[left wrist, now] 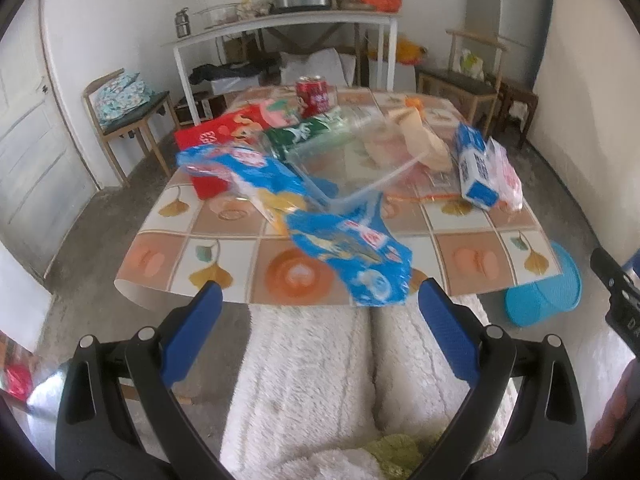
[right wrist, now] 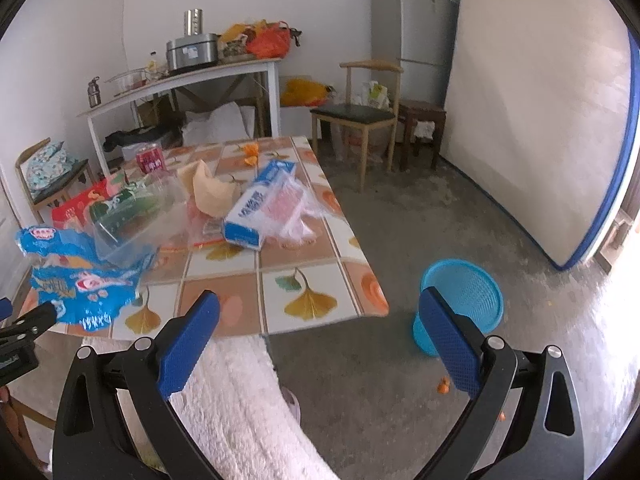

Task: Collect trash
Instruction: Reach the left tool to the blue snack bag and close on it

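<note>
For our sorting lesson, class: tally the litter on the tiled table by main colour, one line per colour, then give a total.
Blue: 2, a crinkled wrapper and a carton
Red: 2, a can and a flat packet
Green: 1, a bottle
Clear: 1, a plastic tub
Tan: 1, a paper scrap
Total: 7

Left gripper [left wrist: 318,294]: jaws spread wide, nothing between the blue pads, held level above the person's lap. Right gripper [right wrist: 320,304]: jaws likewise wide apart and empty, held beside the left one, to its right.
</note>
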`<control>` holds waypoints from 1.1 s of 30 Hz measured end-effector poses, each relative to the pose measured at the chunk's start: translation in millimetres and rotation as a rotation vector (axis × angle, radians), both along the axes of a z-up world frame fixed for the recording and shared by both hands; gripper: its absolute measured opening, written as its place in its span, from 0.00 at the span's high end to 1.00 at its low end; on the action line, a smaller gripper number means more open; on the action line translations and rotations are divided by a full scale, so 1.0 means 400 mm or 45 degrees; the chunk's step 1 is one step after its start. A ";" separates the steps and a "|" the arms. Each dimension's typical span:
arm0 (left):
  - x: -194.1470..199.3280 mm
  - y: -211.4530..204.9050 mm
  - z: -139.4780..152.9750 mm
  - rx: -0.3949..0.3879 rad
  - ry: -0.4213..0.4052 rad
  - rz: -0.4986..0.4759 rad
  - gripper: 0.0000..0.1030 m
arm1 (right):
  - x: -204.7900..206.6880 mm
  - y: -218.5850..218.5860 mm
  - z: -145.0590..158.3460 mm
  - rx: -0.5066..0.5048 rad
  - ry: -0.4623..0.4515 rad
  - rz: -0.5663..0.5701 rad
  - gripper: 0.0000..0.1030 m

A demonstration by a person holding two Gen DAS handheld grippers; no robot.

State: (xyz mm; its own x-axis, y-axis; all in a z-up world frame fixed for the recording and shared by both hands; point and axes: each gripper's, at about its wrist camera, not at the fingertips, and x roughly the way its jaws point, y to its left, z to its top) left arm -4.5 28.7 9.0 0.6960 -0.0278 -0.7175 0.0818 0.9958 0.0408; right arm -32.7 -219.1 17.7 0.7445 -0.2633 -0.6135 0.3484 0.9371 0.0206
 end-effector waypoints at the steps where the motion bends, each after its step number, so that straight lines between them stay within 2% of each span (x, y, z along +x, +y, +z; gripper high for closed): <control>1: -0.009 0.031 0.006 -0.025 -0.040 0.018 0.08 | 0.011 -0.003 0.003 -0.004 -0.005 0.012 0.06; 8: -0.026 0.125 0.020 -0.125 -0.144 0.074 0.08 | 0.086 0.026 0.033 -0.015 -0.058 0.143 0.06; 11: -0.025 0.163 0.014 -0.196 -0.192 0.030 0.08 | 0.116 0.050 0.042 0.008 -0.090 0.205 0.06; 14: -0.026 0.194 0.022 -0.292 -0.269 -0.032 0.08 | 0.143 0.072 0.042 0.024 -0.083 0.243 0.06; 15: -0.031 0.208 0.031 -0.337 -0.324 -0.069 0.08 | 0.152 0.079 0.043 0.028 -0.078 0.255 0.06; 18: -0.033 0.221 0.052 -0.389 -0.438 -0.131 0.08 | 0.182 0.107 0.051 0.043 -0.067 0.285 0.06; 21: -0.020 0.225 0.078 -0.374 -0.494 -0.183 0.08 | 0.206 0.126 0.058 0.056 -0.057 0.295 0.06; 23: 0.003 0.222 0.095 -0.353 -0.499 -0.243 0.08 | 0.221 0.140 0.064 0.066 -0.054 0.299 0.06; 26: 0.050 0.235 0.100 -0.363 -0.463 -0.252 0.08 | 0.231 0.159 0.073 0.060 -0.051 0.307 0.06; 33: 0.113 0.319 0.052 -0.501 -0.340 -0.198 0.08 | 0.266 0.182 0.086 0.050 -0.027 0.325 0.06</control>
